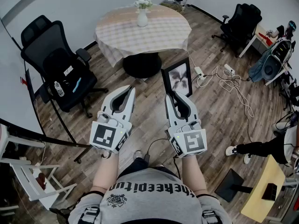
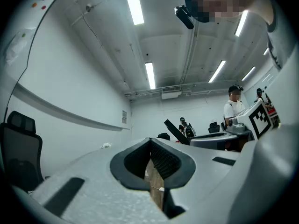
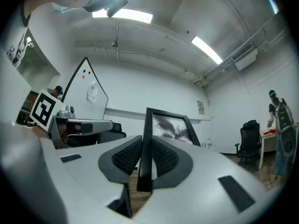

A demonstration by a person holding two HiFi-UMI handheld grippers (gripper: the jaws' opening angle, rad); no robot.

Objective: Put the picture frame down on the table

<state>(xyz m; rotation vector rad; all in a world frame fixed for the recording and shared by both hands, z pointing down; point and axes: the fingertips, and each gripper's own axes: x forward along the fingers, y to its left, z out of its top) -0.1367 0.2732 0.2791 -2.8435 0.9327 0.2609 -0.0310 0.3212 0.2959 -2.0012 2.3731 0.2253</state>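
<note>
The right tool [image 1: 176,96] is closed on the picture frame [image 1: 178,77], its two ribbed pads clamped on the frame's near left edge. In the right gripper view that black edge runs straight up between the pads of the right tool [image 3: 145,143], and the picture frame [image 3: 173,127] shows a black border round a grey, feathery print. The frame is held upright in the air above the wooden floor [image 1: 219,115], its picture side turned toward the person. It is not on the round counter [image 1: 154,29], which stands farther off and to the left under a pale checked cloth. A white vase [image 1: 142,17] of white flowers stands on the counter's far part. The frame's top comes near the counter's dark pedestal base [image 1: 141,65] without touching it. The left tool [image 1: 128,91] is held level beside the right one, apart from the frame. In the left gripper view the jaws of the left tool [image 2: 152,146] meet at their tips with nothing between them, only floor showing through the slit below. A black office chair [image 1: 56,64] stands at the left, and white cables [image 1: 229,80] trail over the floor at the right.
</note>
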